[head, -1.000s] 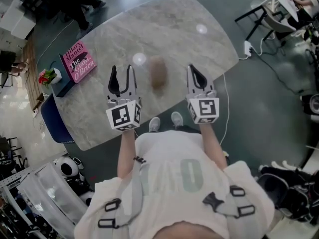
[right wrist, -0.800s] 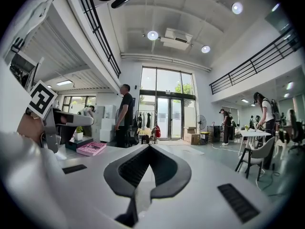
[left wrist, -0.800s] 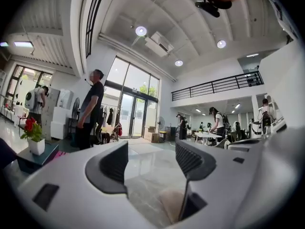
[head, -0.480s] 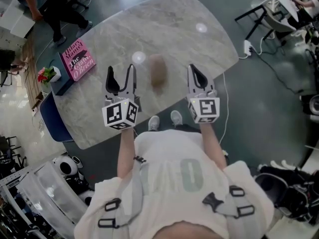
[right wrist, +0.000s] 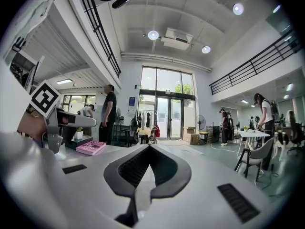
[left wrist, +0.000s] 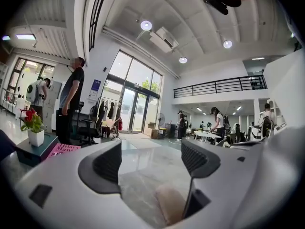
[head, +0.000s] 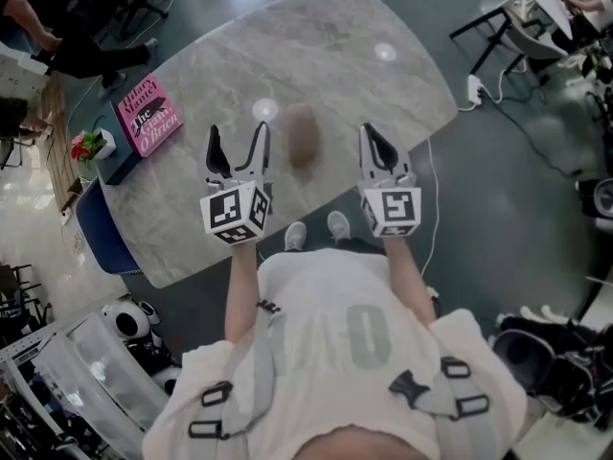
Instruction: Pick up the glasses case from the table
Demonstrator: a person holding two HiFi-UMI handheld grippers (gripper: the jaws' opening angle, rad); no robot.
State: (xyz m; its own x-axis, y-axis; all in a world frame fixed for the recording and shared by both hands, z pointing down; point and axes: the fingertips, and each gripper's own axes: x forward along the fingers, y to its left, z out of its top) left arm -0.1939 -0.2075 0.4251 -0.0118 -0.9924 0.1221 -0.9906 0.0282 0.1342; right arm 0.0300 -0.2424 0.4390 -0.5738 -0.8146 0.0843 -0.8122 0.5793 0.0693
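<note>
**Case on the tabletop, left claw spread beside it**

The case (head: 303, 139), brown and rounded, lies flat on the marble tabletop (head: 364, 84), toward the near edge and between the two claws. Neither claw touches it.

The left claw (head: 238, 134) hangs just left of the case. Its jaws have just been opening and now stand spread wide. In the left gripper view one end of the case (left wrist: 169, 204) shows low in the gap, close by the right-hand jaw, with no pad pressing on it.

The right claw (head: 370, 132) hangs right of the case with its jaws pressed together, tips meeting on nothing.

A pink book (head: 148, 116) lies by the tabletop's left edge. A potted plant (head: 94, 147) sits on a dark box at the left corner. A person (left wrist: 71, 99) stands beyond that corner.
</note>
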